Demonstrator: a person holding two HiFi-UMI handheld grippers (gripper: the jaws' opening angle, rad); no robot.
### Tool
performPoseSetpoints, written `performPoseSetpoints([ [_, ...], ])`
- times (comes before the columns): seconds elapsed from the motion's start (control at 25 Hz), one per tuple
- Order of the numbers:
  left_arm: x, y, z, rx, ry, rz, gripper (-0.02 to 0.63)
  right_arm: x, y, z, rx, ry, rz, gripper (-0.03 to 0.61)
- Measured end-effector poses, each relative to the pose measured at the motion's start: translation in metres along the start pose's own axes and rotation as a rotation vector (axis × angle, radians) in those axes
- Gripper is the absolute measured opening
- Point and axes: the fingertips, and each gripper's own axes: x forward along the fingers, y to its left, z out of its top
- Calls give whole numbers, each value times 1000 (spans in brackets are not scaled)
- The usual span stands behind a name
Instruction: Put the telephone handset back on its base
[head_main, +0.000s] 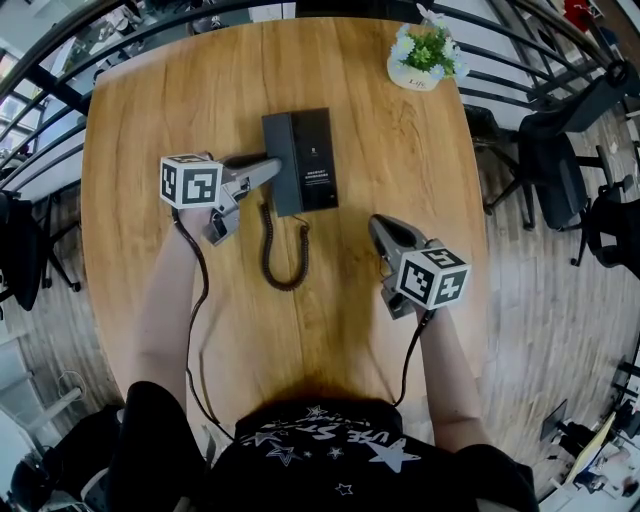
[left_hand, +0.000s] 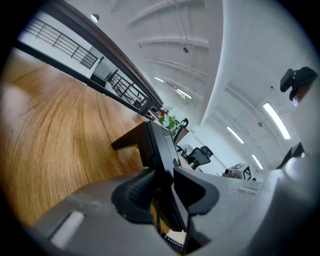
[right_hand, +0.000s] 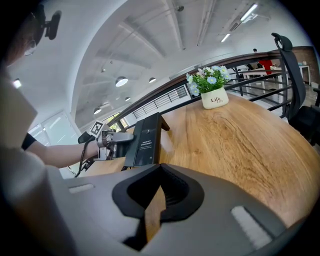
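Meanwhile, handset lies on its base

Left tongs (head_main: 272, 168) stand spread about the black handset (head_main: 283, 140), which lies along the left side of the base (head_main: 316, 160) on the bench (head_main: 400, 180). Right tongs (head_main: 381, 229), pressed together and empty, rest nearer the person, right of the base. Beyond the base, a pot (right_hand: 215, 100) holding flowers (right_hand: 206, 80) reads "Life"; the base's white print is too small to read.

This looks like an open office. Black office chairs (head_main: 555, 165) stand at the right edge of the head view, a desk telephone (head_main: 310, 160) lies on the round wooden table (head_main: 400, 170), and long strip lights (left_hand: 276, 120) run along the white ceiling (left_hand: 200, 45), upper right in the left gripper view.
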Motion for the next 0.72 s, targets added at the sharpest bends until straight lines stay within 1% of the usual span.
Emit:
performPoseSetpoints([
  [0.08,-1,2,1,10,5,19,126,-1,4,1,-6,-3,4,2],
  [0.12,-2,2,2,8,4,24,146,-1,5,2,-9,-4,5,2],
  [0.16,-2,2,3,1,-2,27,181,-2,6,3,-11,-5,6,2],
  [0.32,-6,-4,8,-22,-24,39,247,-9,10,7,-19,-13,2,2],
  [0.44,-17,-14,11,-17,-43,54,253,-17,18,12,-30,-29,1,2],
  [0.56,-29,-37,14,-28,-85,27,253,-28,29,20,-41,-51,5,2],
  [0.72,-45,-68,9,30,-93,23,253,-43,47,31,-62,-84,17,2],
])
